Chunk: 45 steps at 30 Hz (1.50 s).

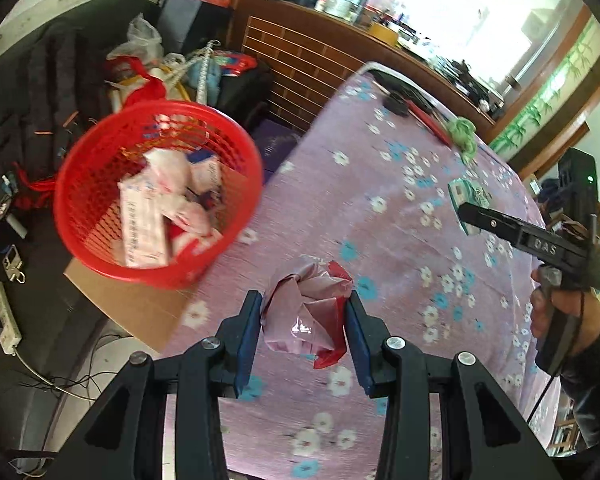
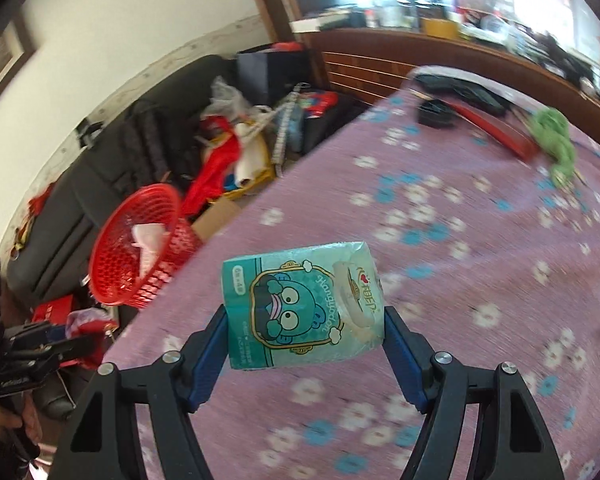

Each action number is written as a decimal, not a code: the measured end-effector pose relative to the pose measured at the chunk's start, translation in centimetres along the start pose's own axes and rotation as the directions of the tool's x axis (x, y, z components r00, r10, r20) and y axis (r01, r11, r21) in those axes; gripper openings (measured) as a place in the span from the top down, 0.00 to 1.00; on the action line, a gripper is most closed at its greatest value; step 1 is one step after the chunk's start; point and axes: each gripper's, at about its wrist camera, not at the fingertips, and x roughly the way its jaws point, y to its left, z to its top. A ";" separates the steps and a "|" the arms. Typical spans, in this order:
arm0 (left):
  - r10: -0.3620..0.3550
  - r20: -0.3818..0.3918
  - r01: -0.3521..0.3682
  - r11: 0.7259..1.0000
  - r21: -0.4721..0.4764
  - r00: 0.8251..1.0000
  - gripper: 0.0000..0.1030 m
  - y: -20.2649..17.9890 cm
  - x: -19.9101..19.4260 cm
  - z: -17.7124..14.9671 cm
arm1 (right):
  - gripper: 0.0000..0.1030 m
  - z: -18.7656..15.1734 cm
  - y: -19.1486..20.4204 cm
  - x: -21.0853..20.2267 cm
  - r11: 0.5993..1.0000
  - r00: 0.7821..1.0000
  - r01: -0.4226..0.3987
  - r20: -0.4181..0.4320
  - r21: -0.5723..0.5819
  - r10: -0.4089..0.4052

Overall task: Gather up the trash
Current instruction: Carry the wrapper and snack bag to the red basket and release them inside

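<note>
1. While over floral cloth, L gripper clamped partway closed on crumpled pink/red wrapper, held off the cloth.
2. R gripper wider, pads pressing teal tissue pack; print legible in R view only.
3. Red basket beside table edge; L view shows trash inside, R view mostly the side.
4. L view only: hand on R gripper handle.

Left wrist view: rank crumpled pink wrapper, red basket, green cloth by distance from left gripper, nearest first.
1. Crumpled pink wrapper: clamped between the left gripper fingers, over the floral tablecloth.
2. Red basket: up-left, beside the table's edge, already holding trash.
3. Green cloth: far end of the table, upper right.
</note>
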 end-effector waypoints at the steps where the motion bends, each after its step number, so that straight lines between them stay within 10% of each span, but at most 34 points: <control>1: 0.003 0.005 -0.003 1.000 -0.004 1.000 0.59 0.4 -0.2 0.2 | 0.26 0.3 0.9 0.2 1.000 1.000 -0.011 0.001 -0.014 0.011; 45: 0.118 0.006 -0.118 0.993 -0.025 0.993 0.57 13.8 1.7 8.6 | 0.26 4.9 19.8 9.0 0.963 0.986 -0.156 -0.087 -0.221 0.140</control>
